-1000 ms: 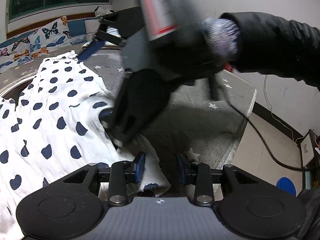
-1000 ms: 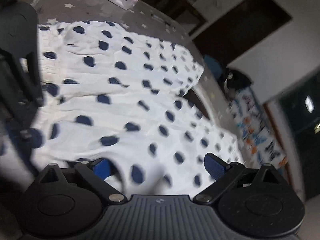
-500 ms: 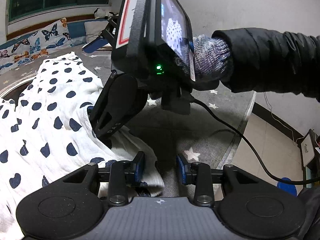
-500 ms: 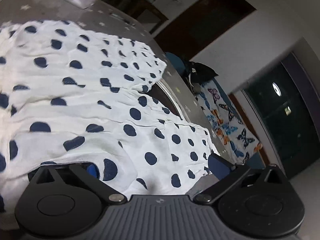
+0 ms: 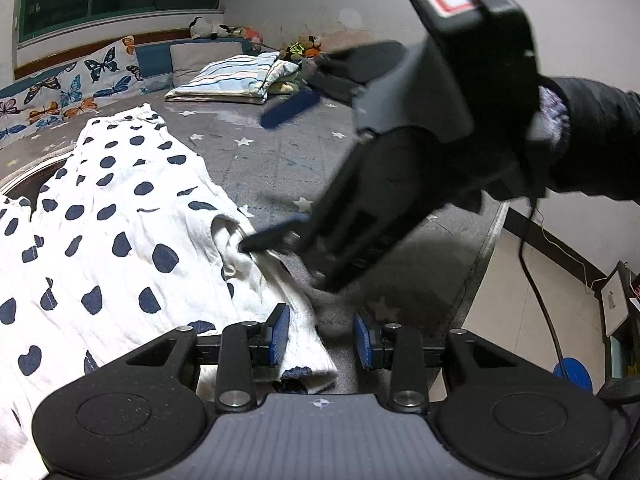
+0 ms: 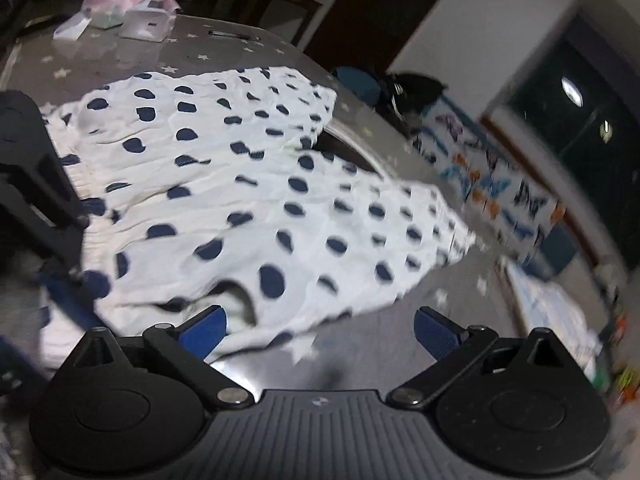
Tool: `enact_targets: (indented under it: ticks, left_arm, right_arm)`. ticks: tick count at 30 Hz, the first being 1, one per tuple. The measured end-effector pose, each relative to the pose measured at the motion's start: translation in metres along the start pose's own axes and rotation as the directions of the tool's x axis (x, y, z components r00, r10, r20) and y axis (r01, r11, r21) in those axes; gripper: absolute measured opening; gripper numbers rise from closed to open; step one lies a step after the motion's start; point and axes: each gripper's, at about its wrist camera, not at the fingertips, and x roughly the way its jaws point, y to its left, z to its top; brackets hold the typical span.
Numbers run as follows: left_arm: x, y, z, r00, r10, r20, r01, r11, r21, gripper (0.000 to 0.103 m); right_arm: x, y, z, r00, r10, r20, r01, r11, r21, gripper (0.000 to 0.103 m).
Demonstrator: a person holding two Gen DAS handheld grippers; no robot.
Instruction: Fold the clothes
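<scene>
My left claw [image 5: 320, 330] is partly open. Its pads do not squeeze anything. A bit of the cloth's [image 5: 120, 240] hem lies between them, close to the left pad. The rest of the white spotty cloth spreads from there toward ten o'clock, across the grey star mat [image 5: 248, 160].

My right claw [image 6: 320, 326] is wide open and holds nothing. In the left view it comes in from two o'clock. One of its fingers pokes the bunched edge of the cloth, just past my left claw at twelve o'clock.

In the right view the cloth lies at twelve o'clock, long from nine to three.

I think both claws are at the same near edge, and my left one is nearer to the hem.
</scene>
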Motion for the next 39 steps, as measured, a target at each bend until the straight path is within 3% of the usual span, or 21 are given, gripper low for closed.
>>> enact_targets:
  ticks: [5, 10, 15, 28, 33, 36, 39]
  left_arm:
    - [0.0, -0.001, 0.0, 1.0, 0.003, -0.001, -0.003, 1.0, 0.001, 0.038]
    - [0.0, -0.002, -0.001, 1.0, 0.011, 0.002, -0.011, 1.0, 0.001, 0.038]
    - [-0.001, -0.003, -0.002, 1.0, 0.013, 0.003, -0.013, 1.0, 0.0, 0.039]
    - [-0.001, -0.003, -0.001, 1.0, 0.014, 0.003, -0.014, 1.0, -0.002, 0.039]
    - [-0.001, -0.004, -0.002, 1.0, 0.018, 0.004, -0.018, 1.0, 0.001, 0.039]
    - [-0.002, -0.004, -0.002, 1.0, 0.017, 0.005, -0.017, 1.0, 0.0, 0.039]
    - [-0.003, -0.004, -0.003, 1.0, 0.016, 0.005, -0.016, 1.0, -0.001, 0.039]
  right_arm:
    - [-0.01, 0.002, -0.007, 1.0, 0.028, 0.001, -0.028, 0.998, 0.063, 0.101]
    - [0.007, 0.005, -0.009, 0.998, 0.056, -0.008, -0.055, 0.993, 0.106, 0.101]
    - [0.02, 0.0, -0.005, 1.0, 0.014, 0.025, -0.018, 0.99, 0.143, 0.103]
    - [0.024, -0.014, -0.014, 0.999, -0.054, 0.001, 0.052, 0.979, 0.195, 0.102]
    - [0.038, -0.005, -0.005, 0.98, -0.197, 0.023, 0.192, 0.973, 0.13, 0.103]
    - [0.039, -0.005, -0.005, 0.979, -0.202, 0.031, 0.197, 0.973, 0.123, 0.102]
    - [0.027, -0.006, -0.006, 0.987, -0.155, 0.032, 0.15, 0.983, 0.104, 0.102]
